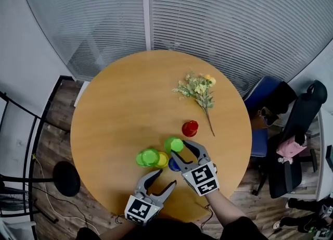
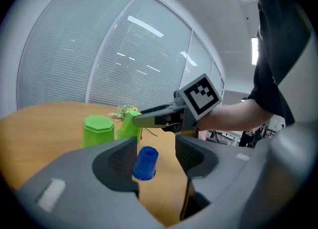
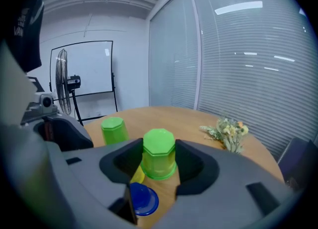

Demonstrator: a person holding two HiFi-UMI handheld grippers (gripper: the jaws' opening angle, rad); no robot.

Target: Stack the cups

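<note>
Right gripper (image 3: 158, 162) clasps an upturned green cup (image 3: 159, 153); left gripper (image 2: 156, 154) stands released, a blue cup (image 2: 146, 164) at its twelve o'clock.

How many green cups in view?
2: one green plastic cup held in the right gripper, the other upside down on the table beside the yellow cup. Nested ones may hide.

Bright, even light; glare streaks on white slatted blinds (image 3: 248, 49); fisheye-bent edges, dark corners; lime-green plastic cup (image 3: 159, 154) sharp.

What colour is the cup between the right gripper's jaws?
Green; the cup shows best in the right gripper view.
</note>
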